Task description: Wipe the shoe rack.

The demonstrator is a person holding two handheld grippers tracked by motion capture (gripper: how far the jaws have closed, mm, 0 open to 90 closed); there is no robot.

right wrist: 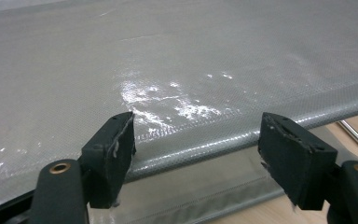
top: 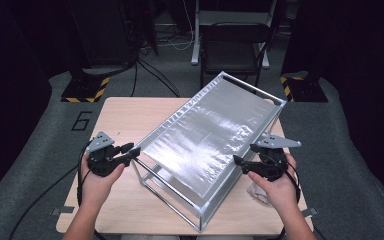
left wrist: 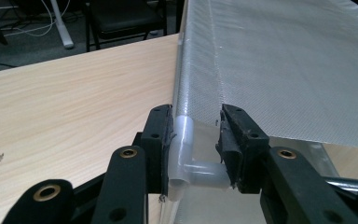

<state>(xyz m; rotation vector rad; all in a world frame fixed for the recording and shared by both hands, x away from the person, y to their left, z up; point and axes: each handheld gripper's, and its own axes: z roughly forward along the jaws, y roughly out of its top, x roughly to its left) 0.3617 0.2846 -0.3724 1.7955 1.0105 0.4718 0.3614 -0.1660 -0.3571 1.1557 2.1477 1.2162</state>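
I've got the rack sitting diagonally across the wooden table, its long axis running from the near edge of the table, in front of me, up toward the far right corner. It's a metal frame with a shiny mesh sheet stretched over the top.

My left gripper is at the rack's left long side, close to its near end. In the left gripper view the jaws have come in around the translucent plastic corner joint where the frame tube bends; one pad presses its outer face and the other the short stub, so I judge I'm clamped on that joint.

My right gripper is at the opposite long side, right beside the edge. In the right gripper view its jaws stand wide apart, and the rolled hem of the mesh sheet runs crosswise between them without either pad touching it. So that one is open, holding nothing.

What the next move turns on: the rack lies between my two hands, its long sides facing each gripper, left one already on. The right only needs to push forward a touch so the hem sits deep in the jaws, then close. A crumpled white scrap lies by my right hand near the table's right edge, clear of the rack.
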